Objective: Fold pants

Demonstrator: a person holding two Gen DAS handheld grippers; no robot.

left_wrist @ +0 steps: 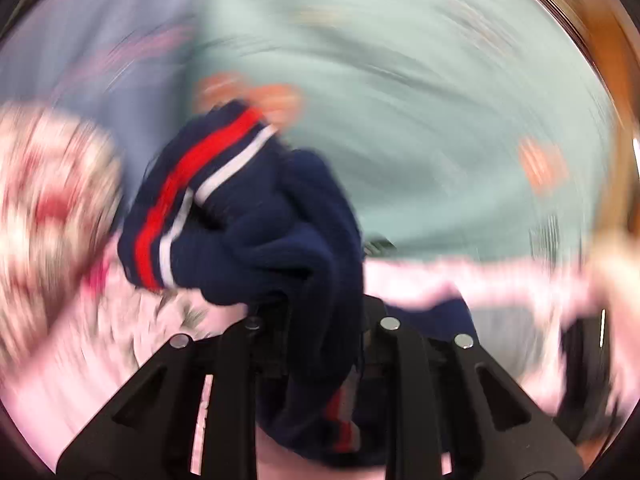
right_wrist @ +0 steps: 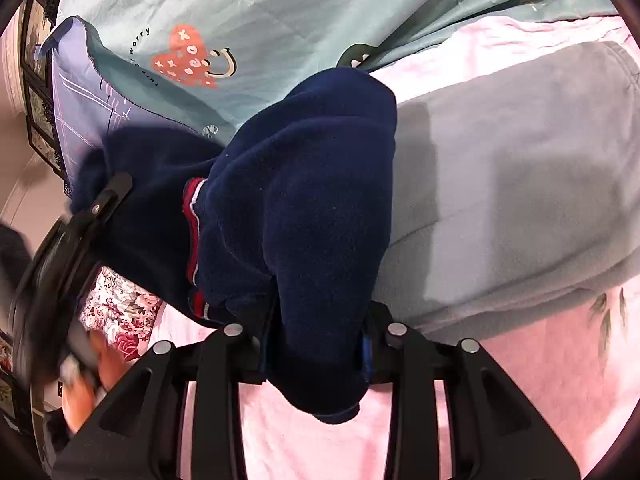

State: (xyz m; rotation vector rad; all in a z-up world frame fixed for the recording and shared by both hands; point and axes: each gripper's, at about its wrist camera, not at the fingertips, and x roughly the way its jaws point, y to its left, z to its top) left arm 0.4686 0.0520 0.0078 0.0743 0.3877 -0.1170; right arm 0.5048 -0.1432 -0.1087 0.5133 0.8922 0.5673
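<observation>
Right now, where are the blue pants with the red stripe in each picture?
Left wrist view: the blue pants hang in the middle, blurred, bunched in the left claw, stripe at upper left.
Right wrist view: the pants fill the middle, pinched in the right claw; the left claw grips their left end.
Shared landmark: the orange heart on the green blanket.

left view: motion-blurred | pants (right_wrist: 296,208) hide right tongs (right_wrist: 320,344) tips

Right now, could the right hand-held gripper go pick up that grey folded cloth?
Probably not yet: the right hand-held gripper is clamped on the navy pants. The grey cloth lies uncovered beside them.
</observation>
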